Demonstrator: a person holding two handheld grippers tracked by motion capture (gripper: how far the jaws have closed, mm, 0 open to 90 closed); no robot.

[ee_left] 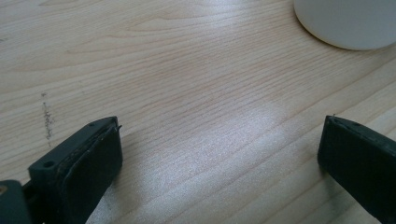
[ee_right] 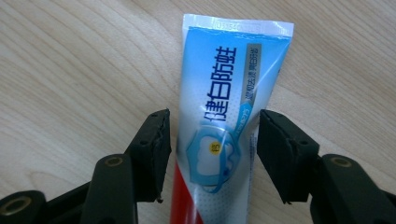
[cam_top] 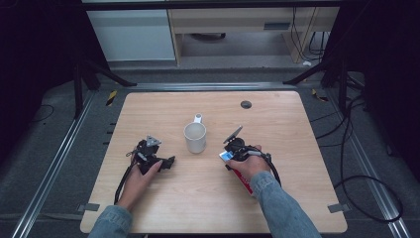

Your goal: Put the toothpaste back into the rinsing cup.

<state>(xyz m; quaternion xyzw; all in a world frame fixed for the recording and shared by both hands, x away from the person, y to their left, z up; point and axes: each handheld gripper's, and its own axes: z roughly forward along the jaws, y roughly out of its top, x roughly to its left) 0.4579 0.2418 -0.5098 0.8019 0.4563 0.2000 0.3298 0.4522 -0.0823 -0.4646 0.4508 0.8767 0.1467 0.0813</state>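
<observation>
Our right tongs [ee_right: 212, 156] sit open around the toothpaste tube [ee_right: 229, 112], which lies flat on the desk [cam_top: 198, 198] right of the white mug [cam_top: 195, 137]. It looks soft and light, so we should pinch its middle gently. Our left tongs [ee_left: 219, 154] are open and empty.

Denim sleeves [cam_top: 277, 203], black screw-studded jaws

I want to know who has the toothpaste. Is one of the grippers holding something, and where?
Nothing is held yet. The right gripper has its jaws open on either side of the blue and white toothpaste tube, around its middle, with gaps showing. The left gripper is open over bare table.
</observation>
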